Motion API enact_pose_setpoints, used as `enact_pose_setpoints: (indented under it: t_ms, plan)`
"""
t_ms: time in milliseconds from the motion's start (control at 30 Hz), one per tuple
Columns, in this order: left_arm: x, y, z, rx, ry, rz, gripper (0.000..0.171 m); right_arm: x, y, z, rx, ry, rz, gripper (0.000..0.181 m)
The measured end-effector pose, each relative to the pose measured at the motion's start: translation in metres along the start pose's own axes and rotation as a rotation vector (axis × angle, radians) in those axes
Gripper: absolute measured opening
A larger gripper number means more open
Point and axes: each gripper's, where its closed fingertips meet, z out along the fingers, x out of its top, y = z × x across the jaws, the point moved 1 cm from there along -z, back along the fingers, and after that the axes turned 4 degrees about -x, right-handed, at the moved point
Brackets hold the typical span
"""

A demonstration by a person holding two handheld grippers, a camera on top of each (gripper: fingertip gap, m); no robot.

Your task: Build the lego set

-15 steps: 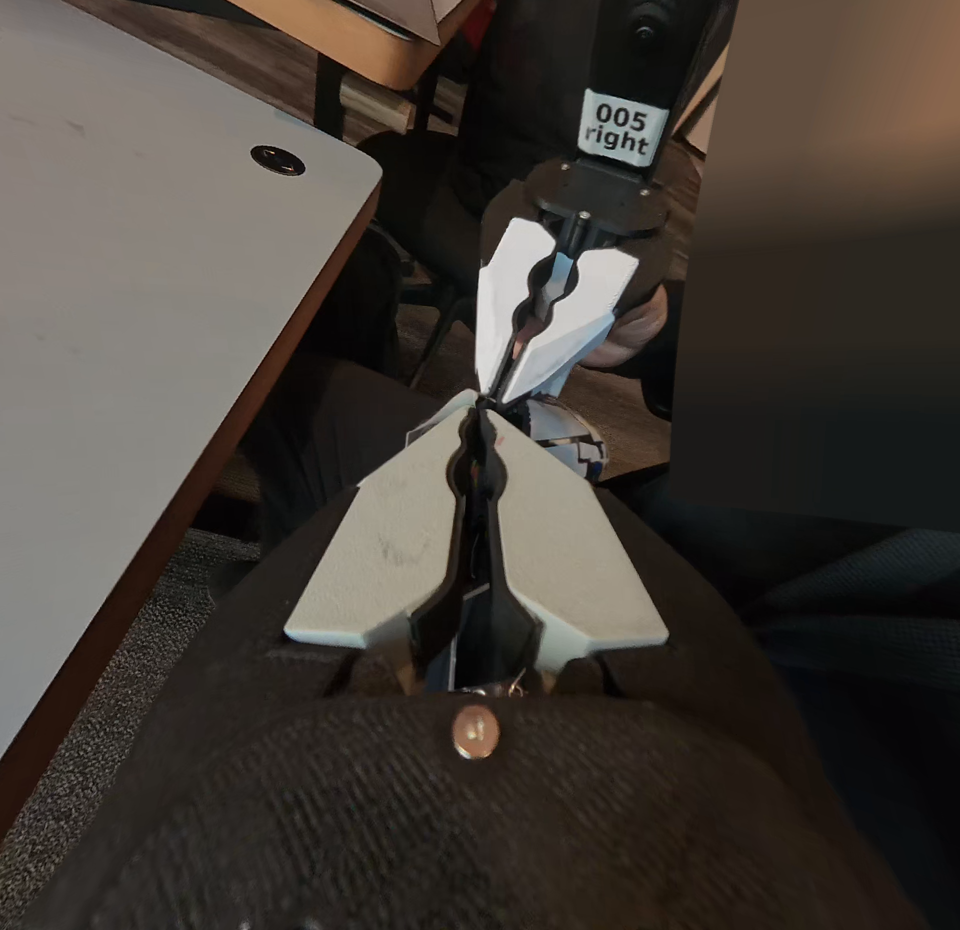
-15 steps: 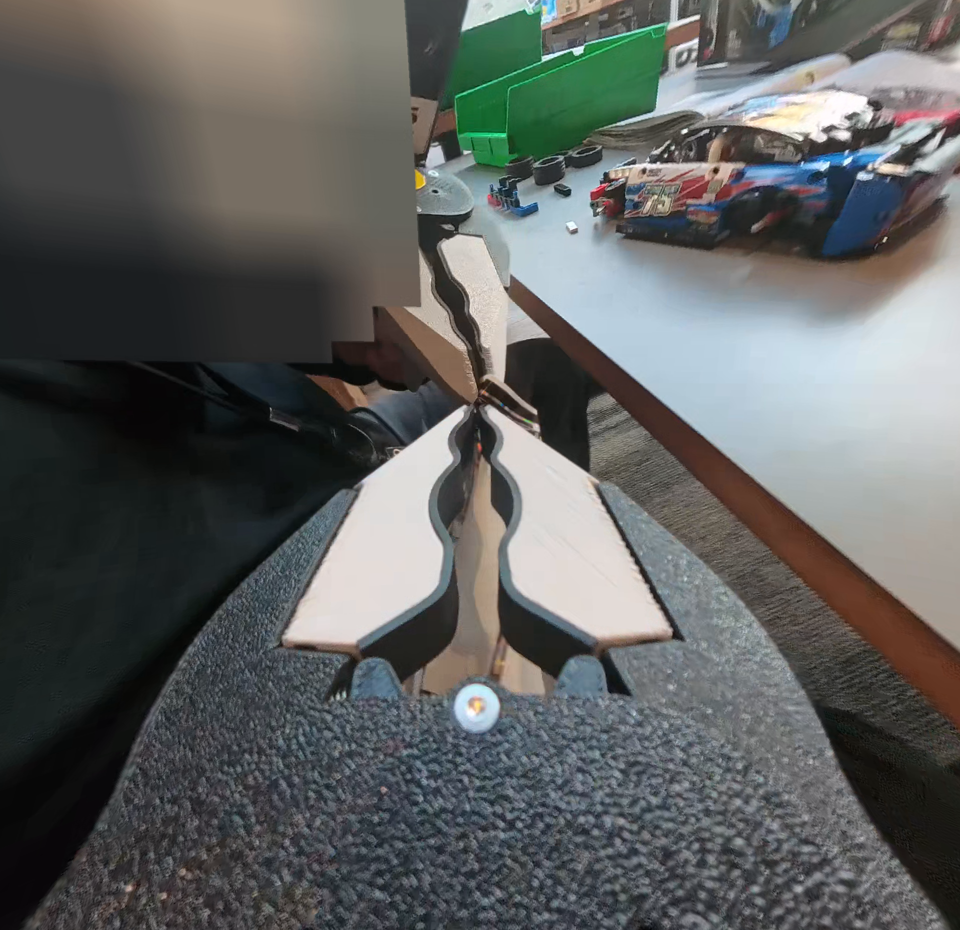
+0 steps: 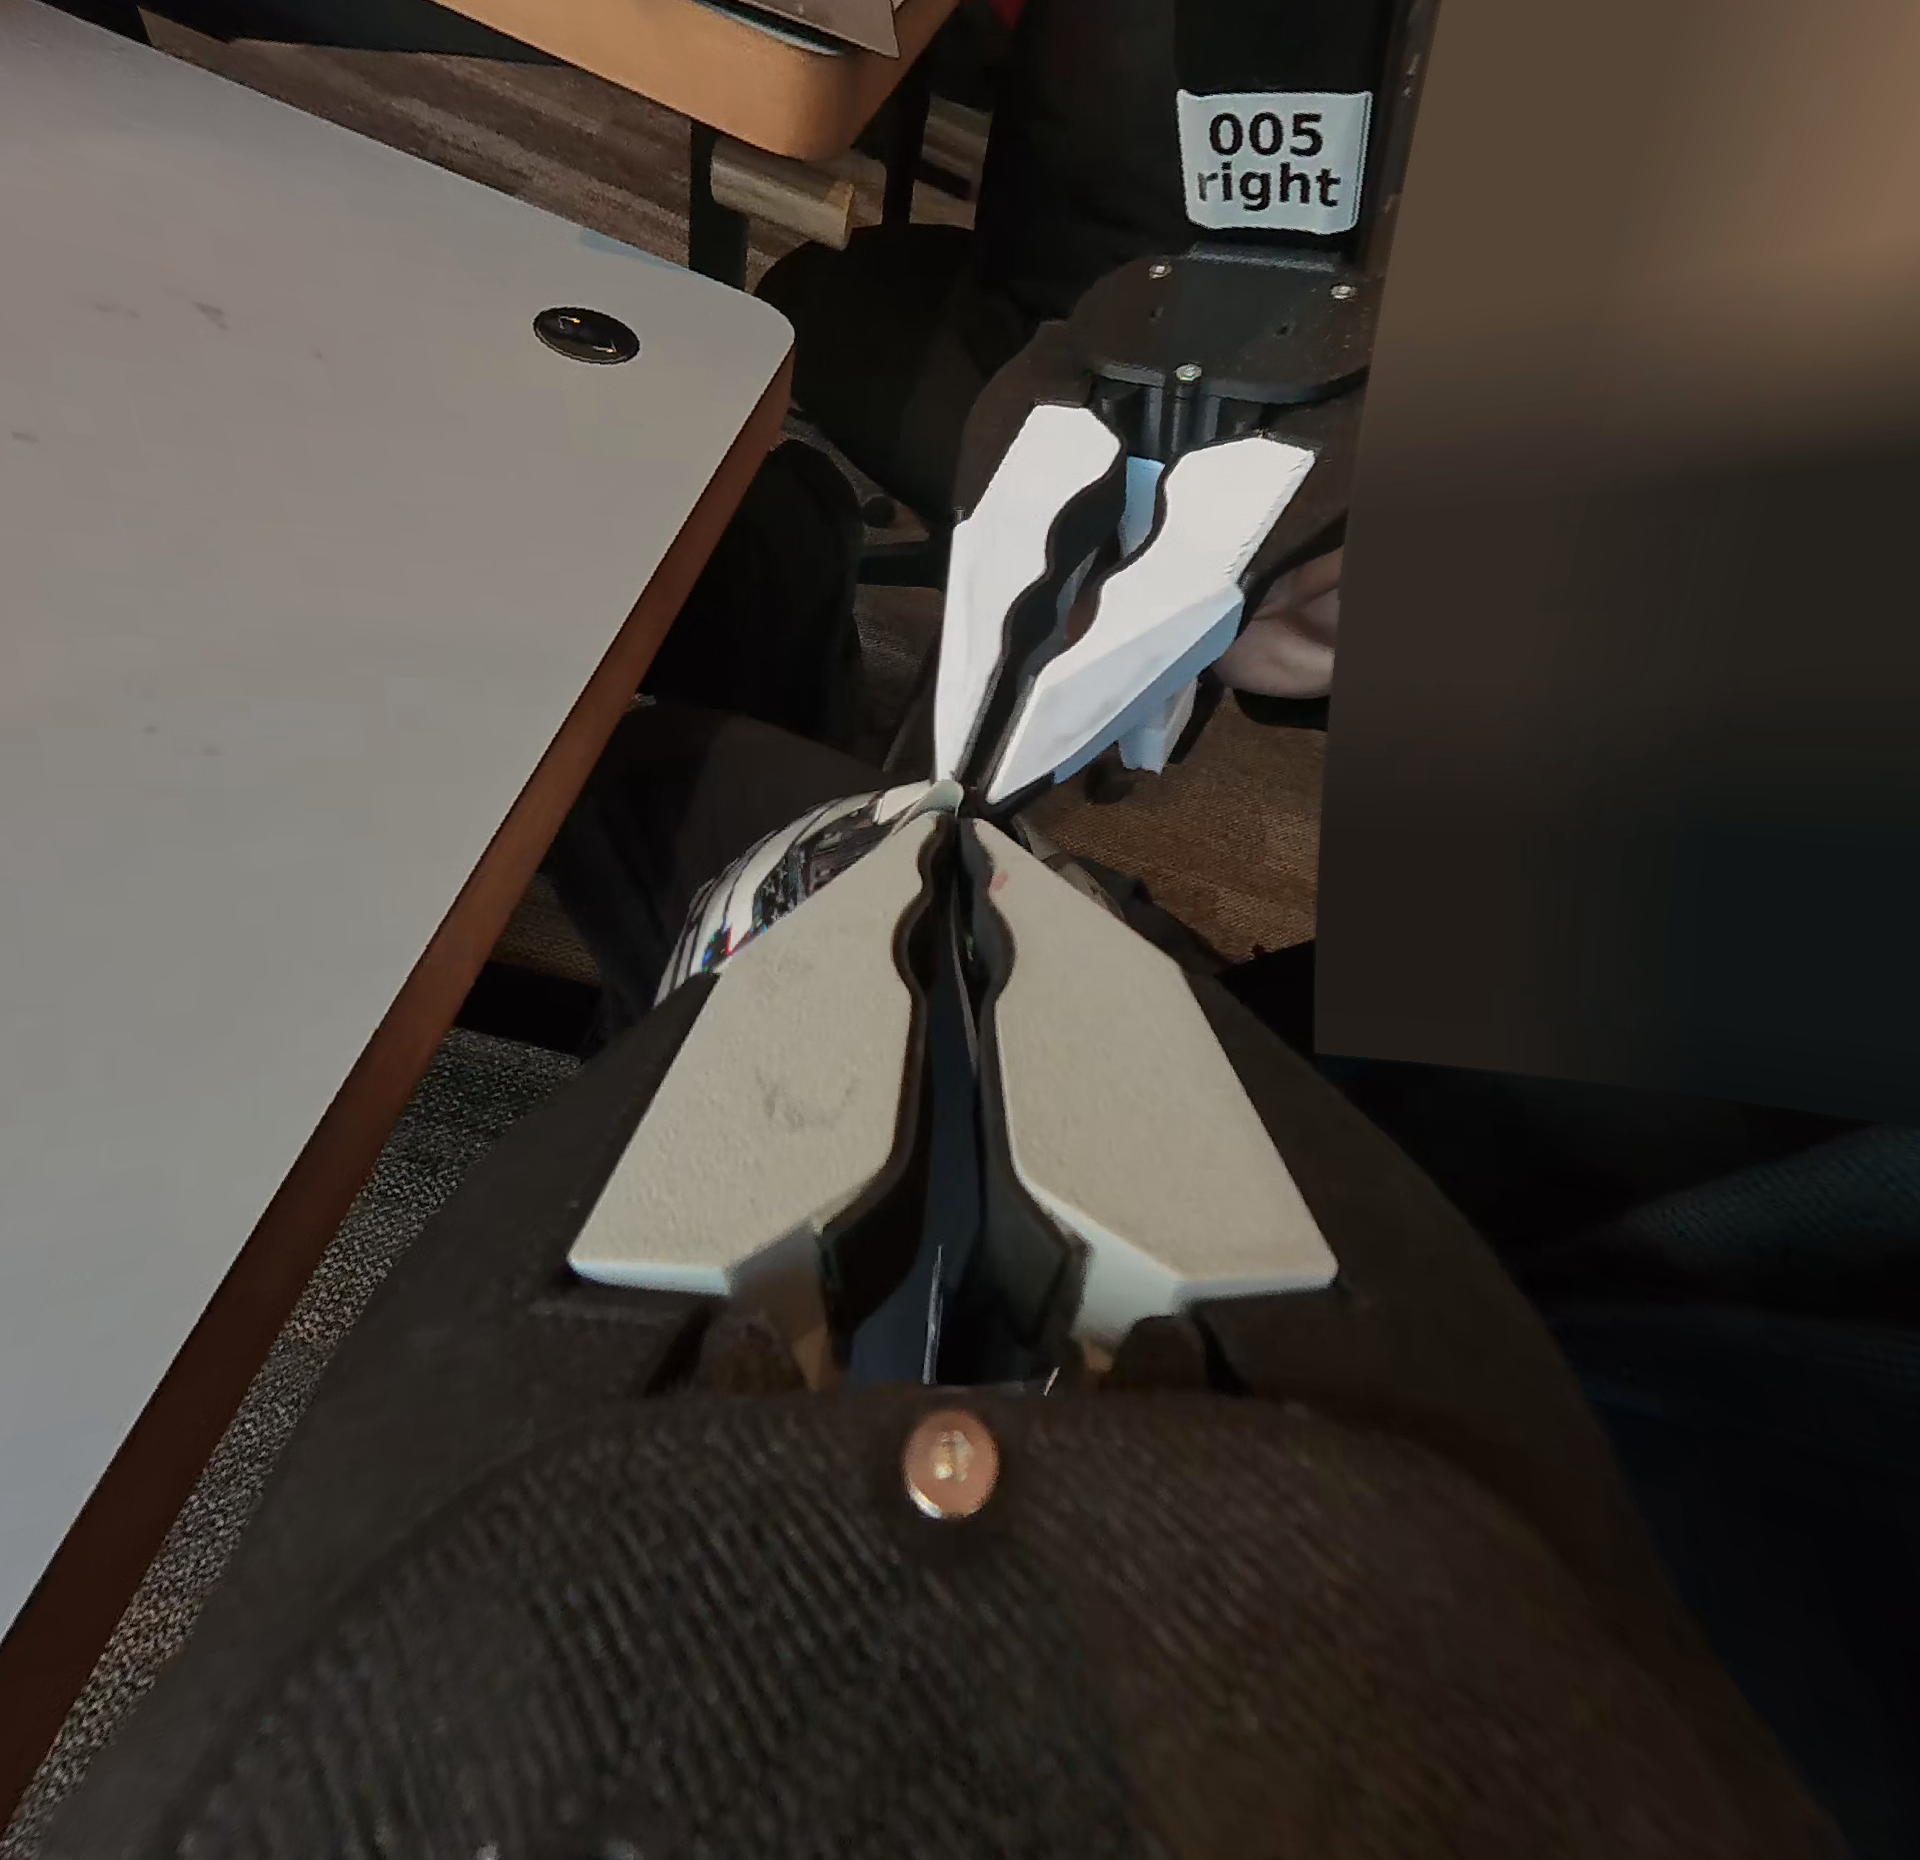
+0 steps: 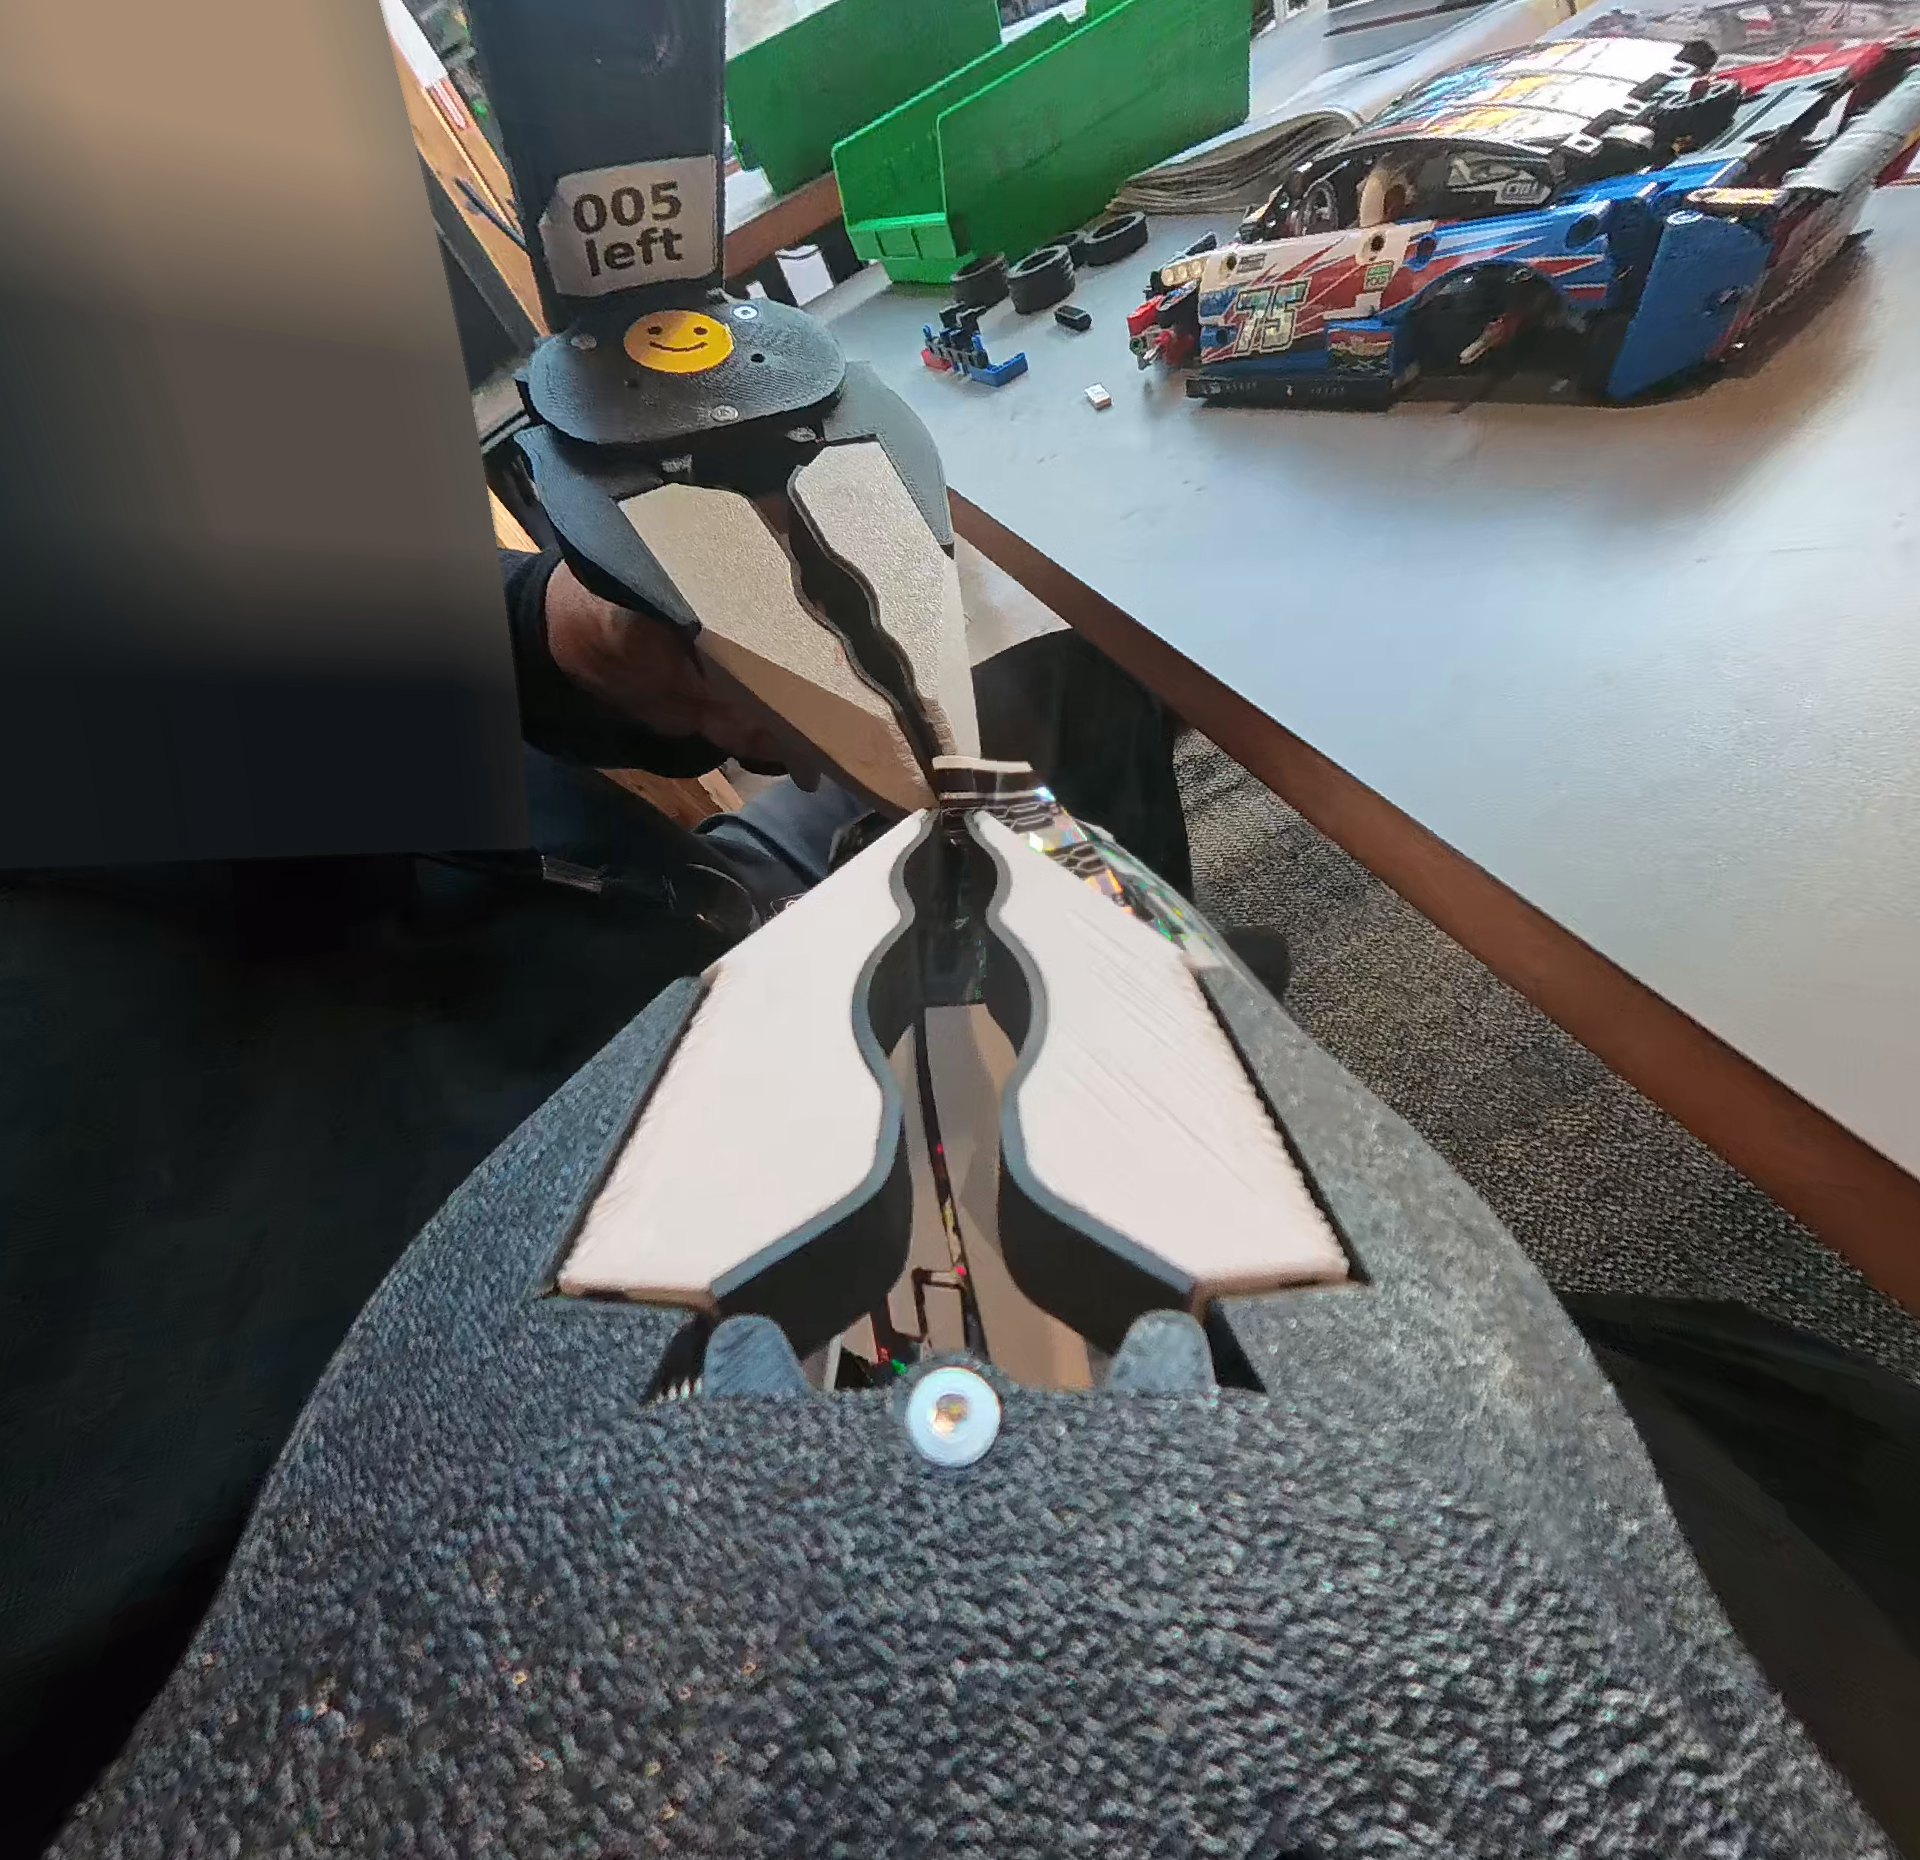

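Note:
Both grippers meet tip to tip in the air beside the grey table (image 4: 1455, 719), over a person's lap. My left gripper (image 3: 951, 836) is shut on a glossy printed sticker sheet (image 3: 790, 880) that curls out to its left. My right gripper (image 4: 951, 823) is shut on the same sheet (image 4: 1091, 860), which bends out to its right. The right gripper (image 3: 961, 787) faces me in the left wrist view, and the left gripper (image 4: 940, 761) faces me in the right wrist view. The partly built blue, white and red lego car (image 4: 1507, 252) stands on the table.
Green bins (image 4: 987, 117), black tyres (image 4: 1039, 272), small blue and black parts (image 4: 971, 345), a tiny white piece (image 4: 1098, 395) and an open booklet (image 4: 1247, 158) lie behind the car. The table's brown edge (image 3: 582, 771) runs close on the left. Carpet lies below.
The two grippers stay tip to tip but now show closer and more face-on to each other. More of the curled sticker sheet shows between them.

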Motion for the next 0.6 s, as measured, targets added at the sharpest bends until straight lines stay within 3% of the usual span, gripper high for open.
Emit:
enact_pose_setpoints:
  t_ms: [200, 600]
  plan:
    - [-0.001, 0.003, -0.001, -0.007, -0.004, 0.008, 0.0, 0.0, -0.002, -0.001, 0.049, 0.002, 0.041, 0.001]
    - [0.007, 0.011, -0.003, -0.067, 0.041, -0.005, 0.0, 0.006, -0.005, -0.006, 0.283, 0.099, 0.344, 0.0]
